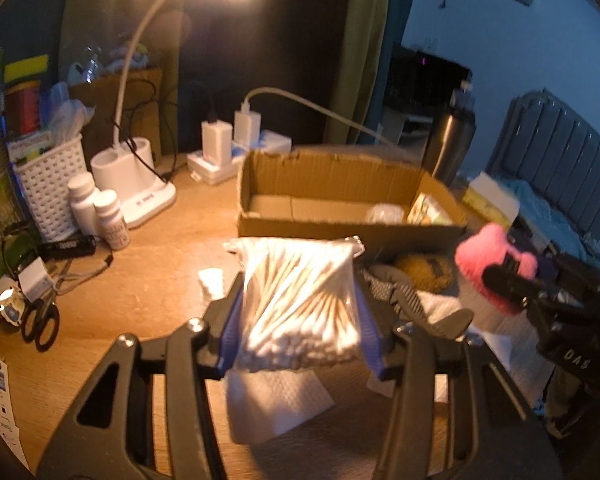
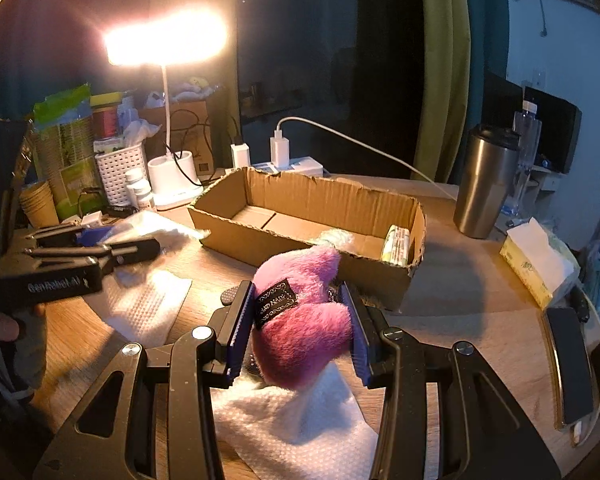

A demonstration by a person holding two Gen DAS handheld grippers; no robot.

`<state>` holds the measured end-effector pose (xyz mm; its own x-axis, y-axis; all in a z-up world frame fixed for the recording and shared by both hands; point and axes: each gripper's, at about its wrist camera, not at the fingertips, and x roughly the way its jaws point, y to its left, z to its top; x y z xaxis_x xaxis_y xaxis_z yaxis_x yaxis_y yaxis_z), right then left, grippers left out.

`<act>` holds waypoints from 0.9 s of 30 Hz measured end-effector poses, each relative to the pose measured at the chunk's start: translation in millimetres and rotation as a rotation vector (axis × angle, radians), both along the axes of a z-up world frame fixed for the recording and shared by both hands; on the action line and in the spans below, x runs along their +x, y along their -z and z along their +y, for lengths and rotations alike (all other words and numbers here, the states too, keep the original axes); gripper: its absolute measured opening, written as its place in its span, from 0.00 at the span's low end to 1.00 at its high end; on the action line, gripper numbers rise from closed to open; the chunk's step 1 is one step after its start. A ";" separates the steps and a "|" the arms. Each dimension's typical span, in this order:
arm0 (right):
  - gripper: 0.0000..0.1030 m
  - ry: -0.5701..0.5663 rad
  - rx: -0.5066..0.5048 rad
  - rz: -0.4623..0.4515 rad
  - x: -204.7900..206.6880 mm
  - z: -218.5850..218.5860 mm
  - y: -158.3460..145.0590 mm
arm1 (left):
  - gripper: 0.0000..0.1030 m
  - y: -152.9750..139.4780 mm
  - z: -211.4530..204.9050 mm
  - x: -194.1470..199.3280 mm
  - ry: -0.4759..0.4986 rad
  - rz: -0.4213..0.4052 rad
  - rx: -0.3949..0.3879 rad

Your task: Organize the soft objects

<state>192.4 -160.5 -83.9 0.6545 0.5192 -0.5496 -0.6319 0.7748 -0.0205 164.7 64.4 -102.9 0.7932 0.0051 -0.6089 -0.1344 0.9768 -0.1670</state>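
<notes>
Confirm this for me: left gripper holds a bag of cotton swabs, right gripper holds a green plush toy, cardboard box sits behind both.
One thing is off: the plush toy in the right gripper is pink, not green, as the right wrist view shows. The left gripper does hold the bag of cotton swabs, and the cardboard box sits behind both.

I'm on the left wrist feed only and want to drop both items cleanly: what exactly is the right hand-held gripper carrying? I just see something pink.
Observer: The right hand-held gripper is shut on a pink plush toy with a black sewn label, lifted above a white paper towel.
Operator: Is the box's right end free?
Observer: No. A green and white packet stands against the right wall of the cardboard box.
Operator: Anything beside the box to avoid?
Observer: A steel tumbler stands upright past its right end, and a tissue box sits nearer.
</notes>
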 end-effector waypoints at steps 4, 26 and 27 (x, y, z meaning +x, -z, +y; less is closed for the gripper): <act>0.44 -0.009 0.000 -0.020 -6.6 0.3 -5.2 | 0.49 -11.7 7.8 -9.7 -0.014 -0.047 -0.006; 0.44 -0.040 0.000 -0.004 -13.9 15.2 -1.3 | 0.52 35.6 15.2 4.2 0.070 0.131 -0.029; 0.44 -0.041 -0.001 -0.001 -13.2 16.3 -0.6 | 0.53 37.2 15.2 4.0 0.071 0.135 -0.021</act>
<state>179.1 -144.2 -83.3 0.6331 0.5452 -0.5495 -0.6633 0.7481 -0.0221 168.8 79.5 -140.1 0.7021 -0.0619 -0.7094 -0.0879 0.9811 -0.1726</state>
